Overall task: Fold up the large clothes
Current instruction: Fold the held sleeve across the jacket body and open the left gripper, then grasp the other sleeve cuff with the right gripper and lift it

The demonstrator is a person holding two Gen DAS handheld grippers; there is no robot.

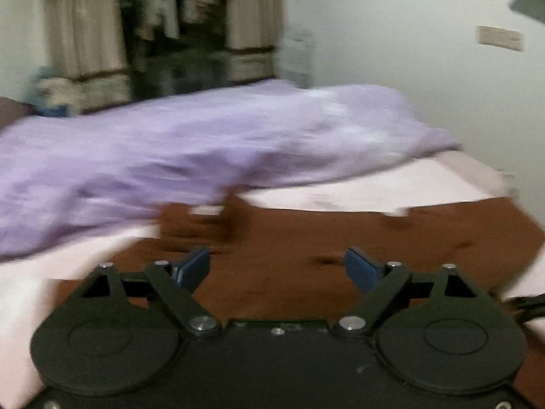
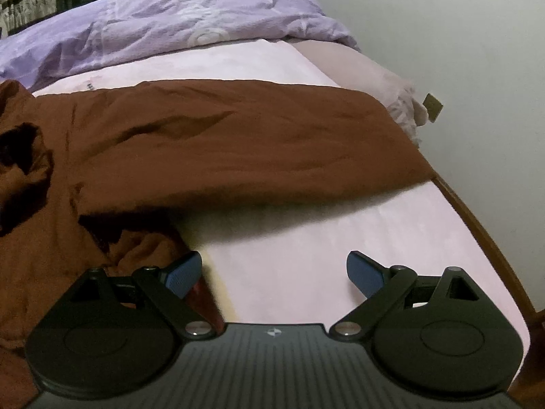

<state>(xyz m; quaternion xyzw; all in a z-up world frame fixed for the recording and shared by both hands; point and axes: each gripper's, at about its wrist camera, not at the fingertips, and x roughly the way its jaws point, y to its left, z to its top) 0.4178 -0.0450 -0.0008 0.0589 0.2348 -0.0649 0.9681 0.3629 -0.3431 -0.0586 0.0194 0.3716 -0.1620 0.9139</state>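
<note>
Behind the bed, only the left view shows curtains (image 1: 85, 30).

A purple blanket (image 2: 163, 24) lies bunched at the top of the frame on a pink bed (image 2: 306, 238). Curtains (image 1: 81, 34) hang at the upper left, beside a white wall (image 1: 408, 34).

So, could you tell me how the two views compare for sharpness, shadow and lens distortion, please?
Left wrist view: heavy motion blur, the purple duvet and curtains smeared sideways. Right wrist view: sharp, creases in the brown garment legible, a dark soft shadow under its raised edge on the pink sheet. The wooden bed rail bows with fisheye curvature; lighting is dim and even, without glare.
</note>
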